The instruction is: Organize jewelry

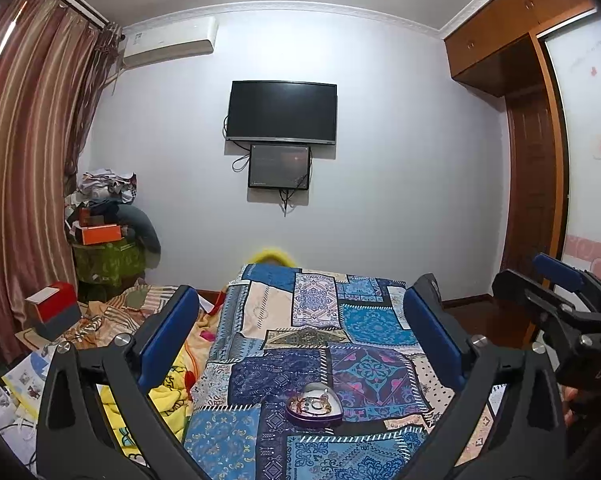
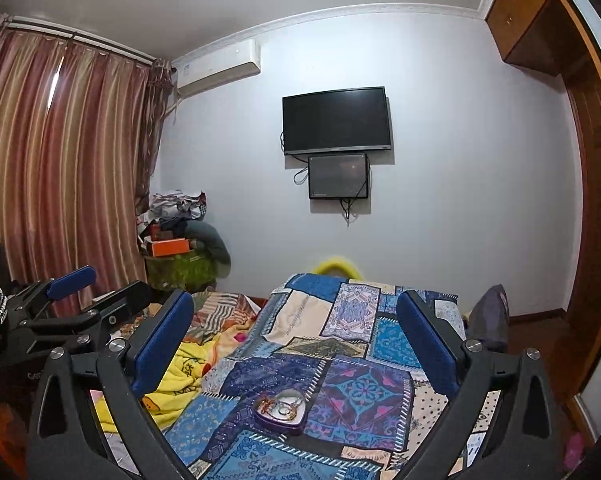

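A purple heart-shaped box (image 1: 315, 405) lies open on the blue patchwork cloth (image 1: 324, 320), with several rings and gold pieces inside; it also shows in the right wrist view (image 2: 281, 407). My left gripper (image 1: 300, 308) is open and empty, held above and behind the box. My right gripper (image 2: 296, 312) is open and empty, also above the box. The right gripper shows at the right edge of the left wrist view (image 1: 556, 280), and the left gripper at the left of the right wrist view (image 2: 72, 284). No jewelry lies on the cloth that I can see.
A yellow blanket (image 1: 168, 392) and striped bedding lie left of the cloth. A red and grey box (image 1: 54, 310) sits far left by the curtain. A cluttered pile (image 1: 108, 216) stands in the corner. A TV (image 1: 281, 113) hangs on the far wall.
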Demonstrator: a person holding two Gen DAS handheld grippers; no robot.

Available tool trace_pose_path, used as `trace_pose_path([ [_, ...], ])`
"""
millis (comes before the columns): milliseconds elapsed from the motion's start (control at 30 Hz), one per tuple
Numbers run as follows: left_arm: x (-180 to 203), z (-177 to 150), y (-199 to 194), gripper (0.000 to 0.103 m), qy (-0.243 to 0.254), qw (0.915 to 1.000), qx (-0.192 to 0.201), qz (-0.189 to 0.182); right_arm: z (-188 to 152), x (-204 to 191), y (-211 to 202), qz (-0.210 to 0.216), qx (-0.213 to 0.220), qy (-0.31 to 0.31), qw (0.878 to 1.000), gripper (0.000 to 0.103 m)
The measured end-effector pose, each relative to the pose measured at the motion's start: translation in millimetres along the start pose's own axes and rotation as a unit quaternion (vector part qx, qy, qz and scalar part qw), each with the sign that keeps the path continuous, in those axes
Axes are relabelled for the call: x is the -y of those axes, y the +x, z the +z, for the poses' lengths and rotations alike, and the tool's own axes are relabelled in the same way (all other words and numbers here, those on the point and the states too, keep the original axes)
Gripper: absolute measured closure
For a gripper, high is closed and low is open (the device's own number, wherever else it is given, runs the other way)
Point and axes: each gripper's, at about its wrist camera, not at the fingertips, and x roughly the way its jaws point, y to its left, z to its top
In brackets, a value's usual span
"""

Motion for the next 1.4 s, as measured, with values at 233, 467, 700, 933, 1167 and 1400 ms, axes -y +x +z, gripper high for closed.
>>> trace_pose_path([
  [233, 1.5, -2.7, 1.8, 0.001, 0.002, 1.0, -0.004, -0.001, -4.5, 2.3, -2.7, 0.0, -0.006, 0.001, 1.0, 0.002],
  [467, 3.2, -5.5, 5.4, 0.001, 0.002, 0.9999, -0.011, 0.0, -4.9, 5.1, -2.0, -0.002, -0.011, 0.004, 1.0, 0.002],
  [700, 5.3, -6.5, 10.0, 0.001, 0.003, 0.9998, -0.018, 0.001, -5.6, 6.7, 0.0, -0.005, -0.019, 0.01, 1.0, 0.002],
  [933, 5.9, -8.3, 13.5, 0.001, 0.003, 0.9997, -0.025, -0.002, -4.4, 9.6, -0.5, -0.006, -0.023, 0.017, 1.0, 0.002],
  [1167, 4.7, -10.4, 15.9, 0.001, 0.0, 0.9996, -0.028, -0.007, -3.9, 9.5, -0.8, -0.006, -0.024, 0.016, 1.0, 0.002],
  [1400, 3.7, -10.4, 17.4, 0.001, -0.004, 0.9995, -0.03, -0.008, -3.0, 11.6, 0.7, -0.007, -0.027, 0.018, 0.999, 0.002],
])
